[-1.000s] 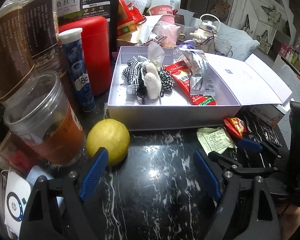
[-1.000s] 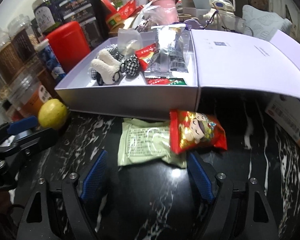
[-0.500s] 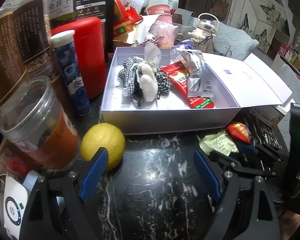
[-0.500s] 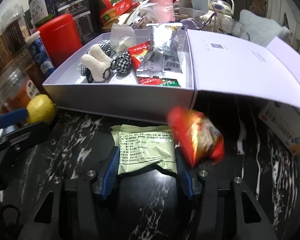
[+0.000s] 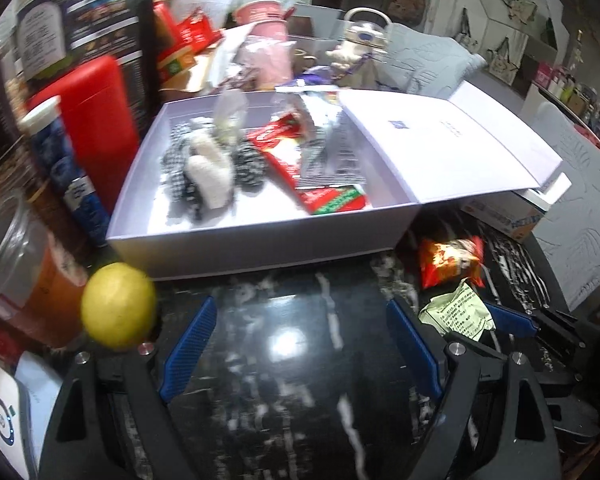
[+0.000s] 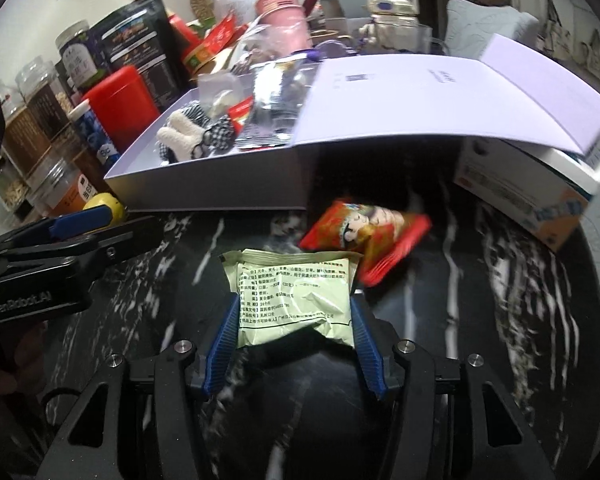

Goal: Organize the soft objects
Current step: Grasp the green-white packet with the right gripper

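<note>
Left edge of the counter: jars, a blue tube (image 5: pixel 66 172) and a red canister (image 5: pixel 100 120) are standing in a row, just beside the box.
Lemon (image 5: pixel 118 312): sitting at the near left corner of the white box (image 5: pixel 260 246), beside my left gripper.
My left gripper (image 5: pixel 296 352): I am holding it spread wide over the bare black marble counter (image 5: pixel 292 400), nothing between its pads.
White box: lying open, lid folded out to the right; inside, a checked and fleecy soft toy (image 6: pixel 188 136) is lying at the left, red and silver packets (image 5: pixel 320 160) at the right.
Green packet (image 6: pixel 296 296): I am pinching it between the blue pads of my right gripper (image 6: pixel 294 328), in front of the box's near wall.
Red snack bag (image 6: pixel 368 236): lying on the counter touching the green packet's far right corner, below the lid.
</note>
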Tool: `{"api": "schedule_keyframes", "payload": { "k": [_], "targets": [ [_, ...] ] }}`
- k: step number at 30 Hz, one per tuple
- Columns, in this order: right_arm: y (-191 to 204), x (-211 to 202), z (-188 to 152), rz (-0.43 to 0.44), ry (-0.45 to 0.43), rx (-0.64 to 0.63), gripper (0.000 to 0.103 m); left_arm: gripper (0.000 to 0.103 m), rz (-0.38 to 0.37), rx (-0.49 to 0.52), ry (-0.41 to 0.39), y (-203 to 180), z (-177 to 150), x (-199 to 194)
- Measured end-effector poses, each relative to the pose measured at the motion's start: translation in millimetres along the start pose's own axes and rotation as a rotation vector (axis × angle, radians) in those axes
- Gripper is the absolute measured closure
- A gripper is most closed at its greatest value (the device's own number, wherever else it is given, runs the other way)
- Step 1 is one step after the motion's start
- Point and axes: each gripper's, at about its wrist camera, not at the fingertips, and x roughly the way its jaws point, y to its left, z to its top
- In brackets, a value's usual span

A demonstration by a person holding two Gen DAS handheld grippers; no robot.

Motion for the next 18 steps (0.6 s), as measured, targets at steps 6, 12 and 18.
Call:
{"api": "schedule_keyframes", "payload": {
  "k": [6, 12, 18],
  "targets": [
    [-21.7, -19.5, -10.2, -0.006, -0.016, 0.04, 0.049, 0.016, -0.035, 0.049, 0.018, -32.6, 5.2, 6.4],
    [-47.3, -39.8, -21.1, -0.039, -0.043, 0.085, 0.049, 0.016, -0.072, 0.095, 0.035, -66.3, 11.7, 16.9],
    [-81.0, -54.7, -26.6, -0.106, -0.068, 0.142, 0.049, 0.016, -0.117, 0.138, 0.052, -101.5, 17.7, 33.4]
  ]
}}
